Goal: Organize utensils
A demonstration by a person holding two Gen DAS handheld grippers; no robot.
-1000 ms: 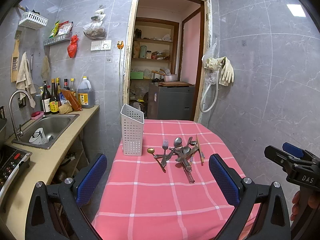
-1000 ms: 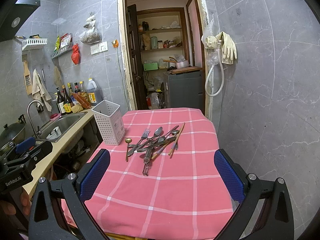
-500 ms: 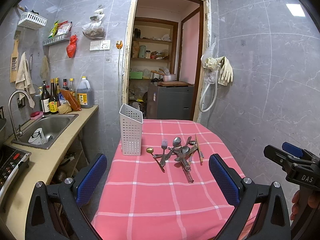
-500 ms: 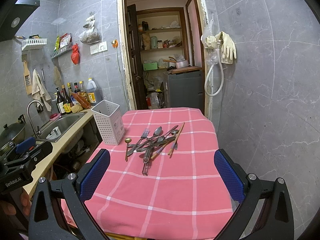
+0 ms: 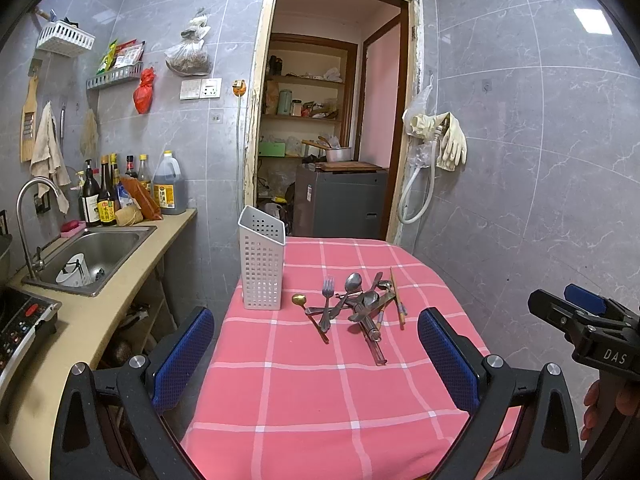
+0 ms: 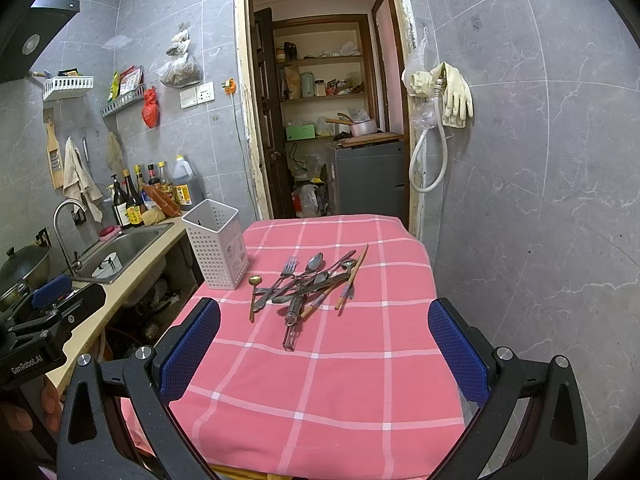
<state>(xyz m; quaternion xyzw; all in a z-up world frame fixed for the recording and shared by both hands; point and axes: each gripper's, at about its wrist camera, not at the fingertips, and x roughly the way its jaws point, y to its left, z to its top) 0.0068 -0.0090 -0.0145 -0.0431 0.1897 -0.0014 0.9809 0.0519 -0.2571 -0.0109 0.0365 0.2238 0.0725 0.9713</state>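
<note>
Left wrist view: utensil pile (image 5: 356, 304) loose mid-table, white perforated holder (image 5: 262, 264) upright just left of it.
Your left gripper (image 5: 316, 356) and right gripper (image 6: 324, 348) both hang spread wide and empty, short of the pile, over the pink checked tablecloth (image 5: 320, 392). A gold spoon (image 5: 299, 300) lies between holder and pile. Surroundings: sink (image 5: 92, 256) on the counter at left, doorway (image 5: 332, 136) behind the table.

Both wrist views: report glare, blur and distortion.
Left wrist view: sharp, fisheye bends the wall tiles, and a ceiling-light reflection glares on the right wall. Right wrist view: equally sharp, black corners, soft even light on the utensil pile.
</note>
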